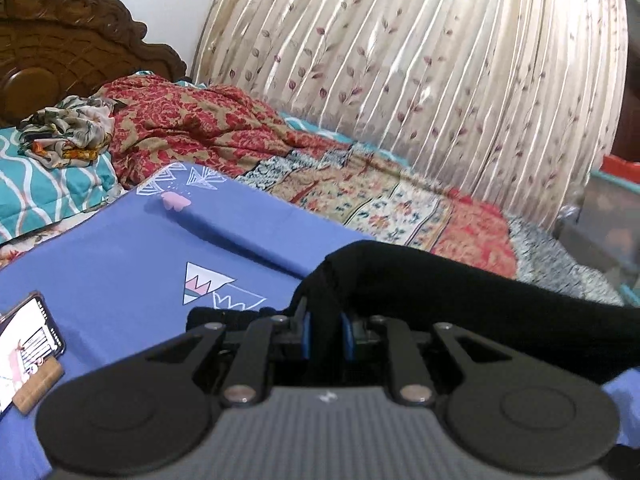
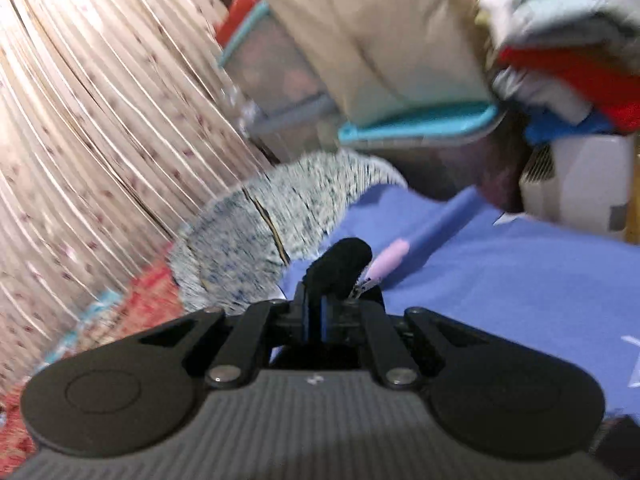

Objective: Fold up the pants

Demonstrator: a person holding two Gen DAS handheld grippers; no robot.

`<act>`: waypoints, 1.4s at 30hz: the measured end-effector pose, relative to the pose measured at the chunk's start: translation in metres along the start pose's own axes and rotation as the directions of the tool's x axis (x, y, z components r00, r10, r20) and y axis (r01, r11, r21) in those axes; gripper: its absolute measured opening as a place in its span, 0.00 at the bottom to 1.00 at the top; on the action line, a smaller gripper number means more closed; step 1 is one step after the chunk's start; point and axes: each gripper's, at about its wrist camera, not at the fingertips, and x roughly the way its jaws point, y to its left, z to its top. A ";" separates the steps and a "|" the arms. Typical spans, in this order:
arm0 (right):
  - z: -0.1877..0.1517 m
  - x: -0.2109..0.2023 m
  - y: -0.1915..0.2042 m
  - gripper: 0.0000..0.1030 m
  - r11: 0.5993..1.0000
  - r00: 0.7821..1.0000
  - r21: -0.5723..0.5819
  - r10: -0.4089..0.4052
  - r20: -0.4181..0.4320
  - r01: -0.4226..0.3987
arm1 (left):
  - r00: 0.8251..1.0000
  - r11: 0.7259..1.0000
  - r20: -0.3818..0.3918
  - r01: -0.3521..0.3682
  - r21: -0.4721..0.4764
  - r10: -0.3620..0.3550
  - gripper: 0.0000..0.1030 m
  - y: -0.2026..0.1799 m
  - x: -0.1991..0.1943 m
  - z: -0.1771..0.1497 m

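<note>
The black pants hang lifted over a blue bedsheet. In the left wrist view my left gripper is shut on a fold of the black cloth, which runs off to the right and down past the frame's edge. In the right wrist view my right gripper is shut on another bunch of the black pants, which sticks up as a small hump above the pads. That view is blurred by motion. How the rest of the garment lies is hidden under both grippers.
A phone on a wooden block lies on the sheet at the left. A red patterned blanket, a quilt and a carved headboard lie beyond. A pleated curtain hangs behind. Plastic bins with clothes stand at the right.
</note>
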 end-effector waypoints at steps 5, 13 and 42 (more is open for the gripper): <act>0.007 -0.073 -0.023 0.08 0.995 0.996 0.064 0.068 0.056 -0.072 | 0.999 0.999 0.025 0.035 -0.006 -0.035 0.14 0.008 -0.019 0.000; -0.024 0.027 -0.005 0.08 0.999 0.996 0.010 -0.050 -0.071 0.051 | 0.997 0.997 -0.070 -0.015 0.080 0.021 0.13 -0.011 0.072 0.011; -0.138 0.203 -0.021 0.09 0.981 0.932 -0.122 -0.183 -0.313 0.151 | 0.918 0.971 -0.334 -0.239 -0.031 0.215 0.43 0.071 0.040 -0.041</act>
